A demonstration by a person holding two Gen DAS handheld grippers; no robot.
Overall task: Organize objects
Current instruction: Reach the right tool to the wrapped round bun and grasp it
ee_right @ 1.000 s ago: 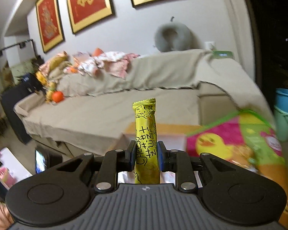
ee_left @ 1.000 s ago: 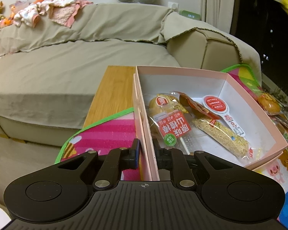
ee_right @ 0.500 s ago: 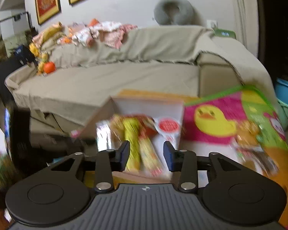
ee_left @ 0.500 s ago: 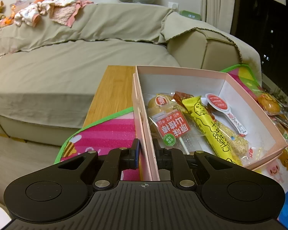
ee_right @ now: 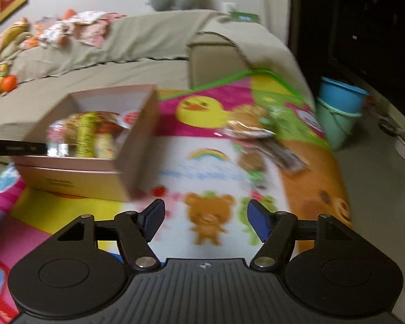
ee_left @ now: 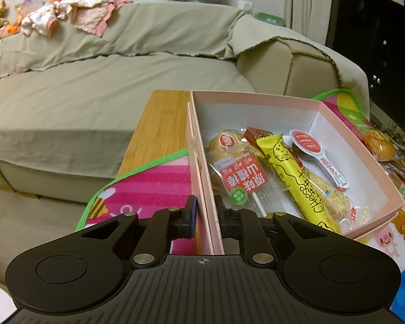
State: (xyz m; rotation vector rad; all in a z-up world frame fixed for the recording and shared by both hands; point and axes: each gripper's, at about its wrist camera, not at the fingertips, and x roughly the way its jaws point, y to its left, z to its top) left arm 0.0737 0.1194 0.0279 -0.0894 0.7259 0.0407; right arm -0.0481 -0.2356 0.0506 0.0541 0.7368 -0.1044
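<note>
Yellow snack bar now dropped in box; right tool spread wide, empty. Left tool clamped on box wall. Next: approach loose snacks on mat low, slower.

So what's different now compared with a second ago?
The right gripper let go of the yellow cheese stick, which now lies in the pink box, then opened wide and swung right over the play mat. The left gripper stayed clamped on the box's wall.
</note>
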